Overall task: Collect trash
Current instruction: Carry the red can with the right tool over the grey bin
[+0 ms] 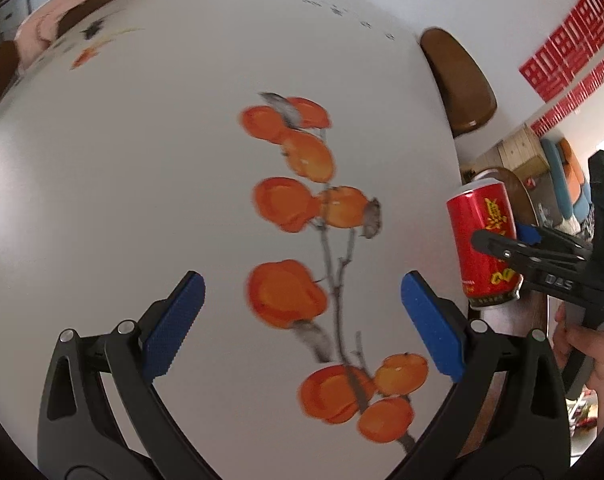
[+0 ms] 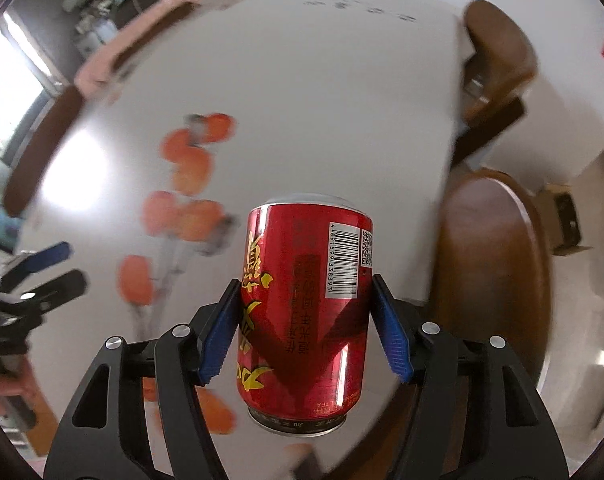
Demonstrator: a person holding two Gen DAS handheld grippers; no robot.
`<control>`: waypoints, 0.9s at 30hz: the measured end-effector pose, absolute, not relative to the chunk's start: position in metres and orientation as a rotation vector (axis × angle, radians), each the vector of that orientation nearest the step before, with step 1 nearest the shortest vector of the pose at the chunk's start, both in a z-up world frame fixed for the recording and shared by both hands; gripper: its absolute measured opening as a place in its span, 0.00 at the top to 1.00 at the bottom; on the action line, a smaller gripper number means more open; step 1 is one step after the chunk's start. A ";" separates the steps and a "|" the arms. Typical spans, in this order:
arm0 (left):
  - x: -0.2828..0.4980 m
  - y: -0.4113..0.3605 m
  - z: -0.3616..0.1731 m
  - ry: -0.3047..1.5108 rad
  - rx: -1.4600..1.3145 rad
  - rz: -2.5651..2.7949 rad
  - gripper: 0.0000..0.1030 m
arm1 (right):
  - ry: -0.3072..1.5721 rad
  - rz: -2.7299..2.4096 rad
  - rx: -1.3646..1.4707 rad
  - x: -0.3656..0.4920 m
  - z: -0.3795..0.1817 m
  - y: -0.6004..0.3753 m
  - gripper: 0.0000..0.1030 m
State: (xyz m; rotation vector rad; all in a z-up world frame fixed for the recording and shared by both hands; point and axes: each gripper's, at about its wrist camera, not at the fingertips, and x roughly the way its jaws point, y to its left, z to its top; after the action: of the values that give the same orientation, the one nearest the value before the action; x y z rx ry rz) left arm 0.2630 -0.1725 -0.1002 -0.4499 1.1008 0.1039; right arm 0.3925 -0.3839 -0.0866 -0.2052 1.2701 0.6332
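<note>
Right, your right gripper [image 2: 306, 322] has the red can [image 2: 306, 304] clamped between its blue pads, one pad on each side of the can's body, jaws roughly two-thirds open around it. You've got the can upright and clear of the table [image 2: 322, 92], hanging over the near right edge with the barcode facing the camera. Your left gripper [image 1: 302, 320] is spread wide with nothing between its pads, hovering above the printed orange fruit branch [image 1: 322, 240] on the white tabletop. From the left view the can sits off to the right, your hand [image 1: 586, 356] on the handle below. A wooden chair [image 2: 498, 272] stands just right of the can.
</note>
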 end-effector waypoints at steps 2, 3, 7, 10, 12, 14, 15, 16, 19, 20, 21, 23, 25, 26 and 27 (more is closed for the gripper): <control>0.249 -0.157 -0.096 1.092 -0.464 0.128 0.07 | 1.264 0.697 -0.172 0.380 -0.074 -0.363 0.38; 0.242 -0.149 -0.095 1.085 -0.473 0.142 0.07 | 1.262 0.718 -0.168 0.375 -0.071 -0.355 0.38; 0.197 -0.105 -0.091 1.057 -0.533 0.227 0.07 | 1.248 0.842 -0.194 0.340 -0.053 -0.295 0.38; 0.159 -0.070 -0.088 1.033 -0.573 0.292 0.07 | 1.233 0.923 -0.229 0.312 -0.043 -0.247 0.38; 0.126 -0.043 -0.084 1.007 -0.608 0.338 0.07 | 1.225 0.980 -0.250 0.285 -0.036 -0.209 0.38; 0.088 -0.011 -0.079 0.980 -0.632 0.384 0.07 | 1.219 1.027 -0.264 0.260 -0.031 -0.177 0.37; 0.074 0.000 -0.078 0.971 -0.639 0.400 0.07 | 1.217 1.050 -0.266 0.247 -0.028 -0.161 0.37; 0.056 0.015 -0.077 0.963 -0.647 0.418 0.07 | 1.215 1.079 -0.266 0.228 -0.025 -0.140 0.37; -0.009 0.069 -0.077 0.941 -0.677 0.476 0.07 | 1.205 1.142 -0.273 0.170 -0.020 -0.079 0.37; -0.024 0.083 -0.077 0.938 -0.683 0.485 0.07 | 1.207 1.157 -0.273 0.151 -0.020 -0.061 0.37; -0.055 0.107 -0.079 0.937 -0.687 0.506 0.07 | 1.209 1.175 -0.272 0.125 -0.021 -0.036 0.37; -0.095 0.133 -0.081 0.942 -0.698 0.527 0.07 | 1.233 1.202 -0.257 0.085 -0.025 0.001 0.37; -0.149 0.169 -0.083 0.941 -0.691 0.573 0.07 | 1.245 1.253 -0.254 0.038 -0.030 0.044 0.37; -0.176 0.185 -0.085 0.945 -0.684 0.602 0.07 | 1.255 1.268 -0.252 0.023 -0.034 0.058 0.37; -0.196 0.197 -0.088 0.954 -0.694 0.626 0.07 | 1.289 1.290 -0.239 -0.002 -0.042 0.082 0.37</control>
State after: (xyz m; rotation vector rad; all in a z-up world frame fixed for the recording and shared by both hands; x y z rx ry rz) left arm -0.1961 0.1970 -0.0878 -0.6938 0.9539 0.6259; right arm -0.0016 0.0819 -0.0416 -0.2391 1.2894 1.2903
